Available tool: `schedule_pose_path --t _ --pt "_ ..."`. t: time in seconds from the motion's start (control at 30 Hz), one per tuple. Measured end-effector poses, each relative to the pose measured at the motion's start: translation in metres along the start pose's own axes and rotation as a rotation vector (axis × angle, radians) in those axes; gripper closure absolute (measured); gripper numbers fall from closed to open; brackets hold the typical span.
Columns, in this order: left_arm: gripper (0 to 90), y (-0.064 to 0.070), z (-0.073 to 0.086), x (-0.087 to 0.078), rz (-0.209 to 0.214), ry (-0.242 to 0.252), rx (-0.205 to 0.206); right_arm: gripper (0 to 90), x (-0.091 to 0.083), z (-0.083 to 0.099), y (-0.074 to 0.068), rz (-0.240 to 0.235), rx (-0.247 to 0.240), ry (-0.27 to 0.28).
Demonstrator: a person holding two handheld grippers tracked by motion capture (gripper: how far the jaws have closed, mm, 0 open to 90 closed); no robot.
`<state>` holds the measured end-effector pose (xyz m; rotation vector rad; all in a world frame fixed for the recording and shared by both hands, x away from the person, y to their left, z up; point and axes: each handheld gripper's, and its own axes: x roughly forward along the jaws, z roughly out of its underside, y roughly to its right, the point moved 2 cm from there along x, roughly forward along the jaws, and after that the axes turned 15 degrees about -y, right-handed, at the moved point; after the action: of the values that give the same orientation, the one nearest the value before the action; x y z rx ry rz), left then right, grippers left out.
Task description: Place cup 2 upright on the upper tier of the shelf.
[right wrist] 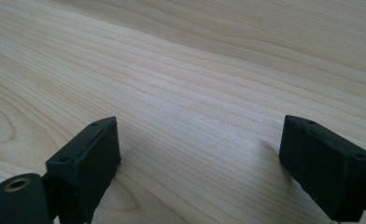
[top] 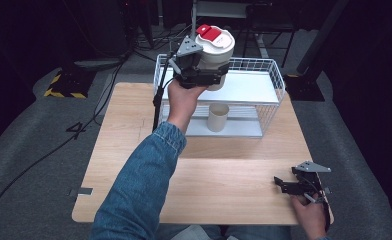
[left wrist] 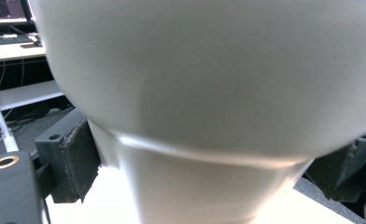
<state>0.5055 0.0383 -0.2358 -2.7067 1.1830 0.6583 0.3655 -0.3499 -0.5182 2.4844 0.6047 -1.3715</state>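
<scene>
Above the white wire rack (top: 276,82) at the far side of the bench (top: 224,185), the left gripper (top: 204,75) holds a white cup (top: 217,55) with a red-and-white lid (top: 212,34). Its fingers (left wrist: 76,161) pinch the cup's narrower lower body from both sides, just under the wider upper part, and the cup stands upright over the rack's top shelf (top: 249,87). In the left gripper view the cup (left wrist: 209,93) sits very close between the two dark pads, with the pale shelf surface beneath it. A second, smaller beige cup (top: 217,117) stands upright on the rack's lower shelf, below and slightly right of the held one. The person's left arm, in a denim sleeve (top: 144,185), reaches forward across the bench to the rack. Near the bench's front right corner, the right gripper (top: 284,184) rests low over the bare wood, its fingers (right wrist: 85,158) spread wide apart with nothing between them.
</scene>
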Motion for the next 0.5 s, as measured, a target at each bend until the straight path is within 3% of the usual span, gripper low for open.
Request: schedule_pose_path --t 0.23,0.5 --pt "11.5 -0.007 -0.006 0.015 -0.041 -0.014 -0.019 12.7 0.000 0.000 0.000 -0.002 0.002 0.002" --pt "11.6 -0.018 -0.003 0.029 -0.046 -0.014 -0.035 12.7 0.000 0.000 0.000 -0.002 0.003 0.001"
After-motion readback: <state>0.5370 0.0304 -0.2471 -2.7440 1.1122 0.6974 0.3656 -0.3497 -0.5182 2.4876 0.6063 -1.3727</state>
